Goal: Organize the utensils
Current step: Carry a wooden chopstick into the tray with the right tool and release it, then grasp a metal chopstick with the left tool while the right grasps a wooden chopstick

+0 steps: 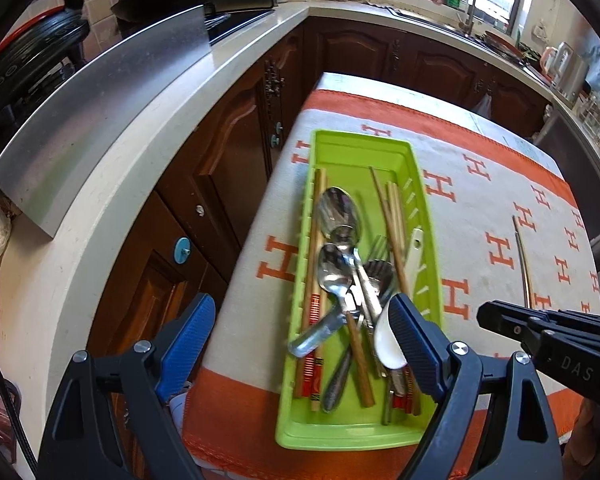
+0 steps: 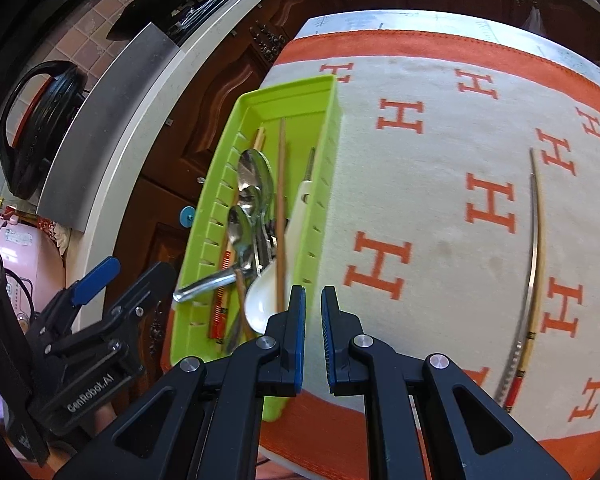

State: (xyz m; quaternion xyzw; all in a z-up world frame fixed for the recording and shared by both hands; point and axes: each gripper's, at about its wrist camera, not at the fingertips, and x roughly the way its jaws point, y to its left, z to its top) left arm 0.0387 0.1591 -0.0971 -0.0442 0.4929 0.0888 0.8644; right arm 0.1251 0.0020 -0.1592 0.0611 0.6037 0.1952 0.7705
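While left gripper (image 1: 300, 340) gapes wide over green tray (image 1: 416, 168), right gripper (image 2: 313, 320) narrow, empty, chopsticks (image 2: 534, 240) well right

- My left gripper (image 1: 300, 332) is spread wide, blue pads facing each other across a broad gap, nothing between them.
- Seen from the right wrist camera, the left gripper (image 2: 128, 276) sits low on my left, angled up and to the right.
- My right gripper (image 2: 313, 300) has its fingers nearly parallel, only a narrow slot between the pads, and that slot is empty.
- From the left wrist camera, the right gripper (image 1: 486, 314) reaches in from the right, level with the left one's fingertips.
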